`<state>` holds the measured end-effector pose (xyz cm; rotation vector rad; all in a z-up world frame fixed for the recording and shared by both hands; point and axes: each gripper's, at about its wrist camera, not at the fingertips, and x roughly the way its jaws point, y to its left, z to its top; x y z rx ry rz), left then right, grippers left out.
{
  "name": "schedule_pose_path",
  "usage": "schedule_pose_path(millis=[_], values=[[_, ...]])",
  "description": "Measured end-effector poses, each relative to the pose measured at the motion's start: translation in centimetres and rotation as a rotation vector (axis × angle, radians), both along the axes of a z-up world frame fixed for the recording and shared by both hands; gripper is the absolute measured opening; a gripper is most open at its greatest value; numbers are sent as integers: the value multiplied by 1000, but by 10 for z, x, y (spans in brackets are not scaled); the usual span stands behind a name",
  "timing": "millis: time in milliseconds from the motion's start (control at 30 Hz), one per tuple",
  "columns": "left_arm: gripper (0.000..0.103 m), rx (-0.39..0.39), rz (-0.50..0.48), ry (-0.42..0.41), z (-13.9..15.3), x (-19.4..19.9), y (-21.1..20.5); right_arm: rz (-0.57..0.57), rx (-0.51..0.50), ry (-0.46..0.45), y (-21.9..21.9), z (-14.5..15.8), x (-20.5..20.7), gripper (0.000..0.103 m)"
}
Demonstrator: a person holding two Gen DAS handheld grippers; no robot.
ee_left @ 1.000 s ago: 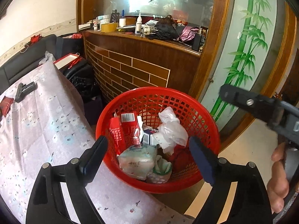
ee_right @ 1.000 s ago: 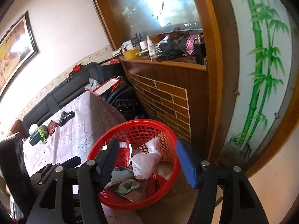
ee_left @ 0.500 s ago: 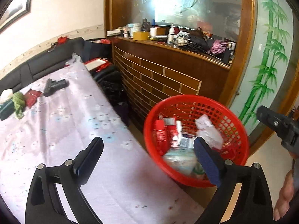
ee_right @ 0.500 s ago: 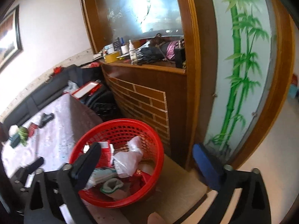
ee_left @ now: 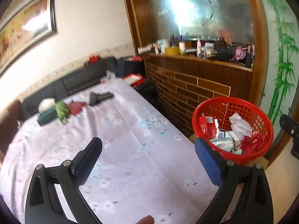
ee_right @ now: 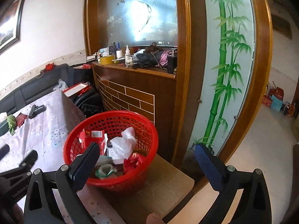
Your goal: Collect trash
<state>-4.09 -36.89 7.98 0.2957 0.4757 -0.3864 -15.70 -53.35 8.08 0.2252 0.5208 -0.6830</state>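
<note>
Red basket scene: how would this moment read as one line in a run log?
left gripper: jaws open, empty, just widened | right gripper: jaws open, empty | red basket: holds wrappers, beside table | table: items remain

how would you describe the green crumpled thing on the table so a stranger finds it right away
Start at the table under its pale floral cloth and look to the far end by the dark sofa. The green crumpled thing lies between a dark green box and a flat red packet. It is the only bright green, scrunched, soft-looking item there.
</note>
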Motion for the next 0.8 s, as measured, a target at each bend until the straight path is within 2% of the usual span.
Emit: schedule_pose_path(millis=[167, 400, 567, 633, 800], values=[[100, 33, 20, -97, 9, -35, 18, 9, -9, -18, 26, 1, -18, 103], [100, 34, 8, -94, 8, -78, 61, 20, -24, -58, 71, -1, -55, 103], [100, -15, -11, -58, 3, -105, 100, 25, -41, -84, 97, -11, -76, 103], [100, -37, -3, -43, 2, -111, 113, 14, -74, -82, 106, -15, -79, 103], [100, -61, 69, -66, -6, -122, 140, 15, -62, -103, 119, -25, -84, 103]])
